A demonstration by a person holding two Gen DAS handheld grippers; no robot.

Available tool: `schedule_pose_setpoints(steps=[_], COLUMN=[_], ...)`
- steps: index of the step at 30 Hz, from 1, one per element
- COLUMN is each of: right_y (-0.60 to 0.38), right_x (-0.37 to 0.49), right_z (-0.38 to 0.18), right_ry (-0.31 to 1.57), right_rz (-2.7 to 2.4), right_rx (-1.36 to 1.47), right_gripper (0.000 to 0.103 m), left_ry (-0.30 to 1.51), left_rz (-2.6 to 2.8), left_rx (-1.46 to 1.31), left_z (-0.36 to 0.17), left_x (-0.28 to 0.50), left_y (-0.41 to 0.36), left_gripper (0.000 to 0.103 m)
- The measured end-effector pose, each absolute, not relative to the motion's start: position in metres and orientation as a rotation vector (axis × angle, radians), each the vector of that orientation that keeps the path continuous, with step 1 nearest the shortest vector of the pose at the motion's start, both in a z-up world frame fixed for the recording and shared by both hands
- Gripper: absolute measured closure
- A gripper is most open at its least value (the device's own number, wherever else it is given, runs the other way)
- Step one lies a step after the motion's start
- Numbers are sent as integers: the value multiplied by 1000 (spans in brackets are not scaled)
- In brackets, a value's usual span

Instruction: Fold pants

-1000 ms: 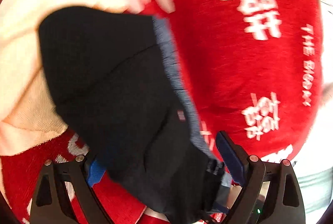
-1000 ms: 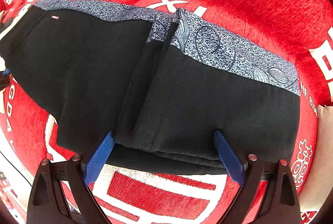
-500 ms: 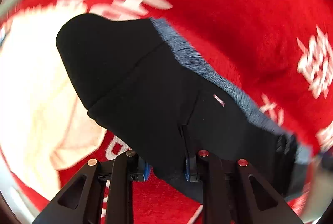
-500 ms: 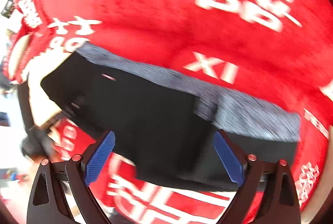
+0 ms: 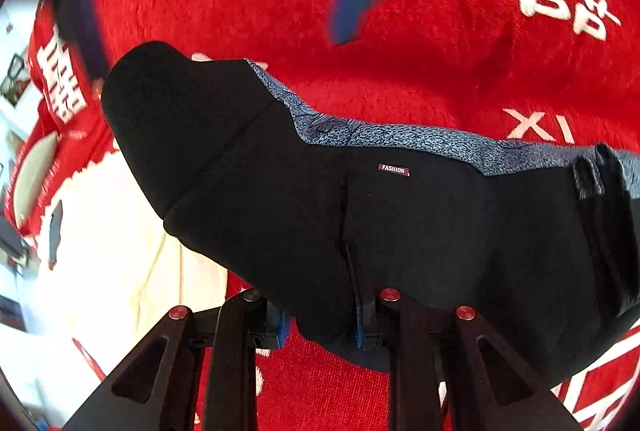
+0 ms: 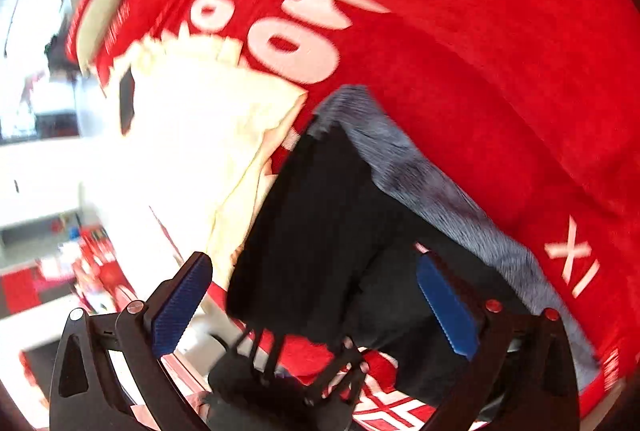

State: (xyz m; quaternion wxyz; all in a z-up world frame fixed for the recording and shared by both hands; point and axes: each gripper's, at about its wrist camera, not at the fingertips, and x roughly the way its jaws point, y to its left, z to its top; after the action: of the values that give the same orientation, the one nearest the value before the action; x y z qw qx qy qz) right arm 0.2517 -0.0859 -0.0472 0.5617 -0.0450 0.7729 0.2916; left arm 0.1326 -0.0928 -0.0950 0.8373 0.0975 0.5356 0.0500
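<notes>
Pants (image 5: 360,215) lie lengthwise left-right, pinched in left claw (image 5: 320,327); right claw (image 6: 316,307) gapes, holding nothing.

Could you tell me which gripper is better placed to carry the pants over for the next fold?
Left. The left gripper is shut on the black pants at their near edge, while the right gripper is open, holding nothing.

Open cloth beyond the pants, a pale heap to one side

Beyond the grey patterned waistband of the black folded pants (image 5: 400,215), the red plush cloth with white lettering (image 5: 440,79) lies bare; left of the pants, a cream crumpled fabric heap (image 6: 208,135) crowds the passage.
</notes>
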Motion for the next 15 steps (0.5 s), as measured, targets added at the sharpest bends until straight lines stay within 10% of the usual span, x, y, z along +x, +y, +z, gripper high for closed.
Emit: schedule_pose_setpoints(steps=[7, 9, 10, 11, 15], right_y=[-45, -48, -51, -58, -88], right_x=[241, 238, 237, 237, 243], right_z=[-82, -87, -88, -88, -75], right_ry=[1888, 1890, 1894, 1899, 1846], right_rz=[677, 659, 659, 659, 665], right_rx=[-401, -424, -416, -387, -275], right_gripper=[1, 22, 56, 68, 82], left_ry=[1099, 1092, 1093, 1102, 1083], left_rz=[96, 93, 90, 89, 74], left_rx=[273, 286, 287, 287, 296], left_z=[-90, -88, -88, -88, -80], left_x=[131, 131, 131, 132, 134], left_y=[-108, -111, -112, -113, -120], left_gripper=[79, 79, 79, 79, 79])
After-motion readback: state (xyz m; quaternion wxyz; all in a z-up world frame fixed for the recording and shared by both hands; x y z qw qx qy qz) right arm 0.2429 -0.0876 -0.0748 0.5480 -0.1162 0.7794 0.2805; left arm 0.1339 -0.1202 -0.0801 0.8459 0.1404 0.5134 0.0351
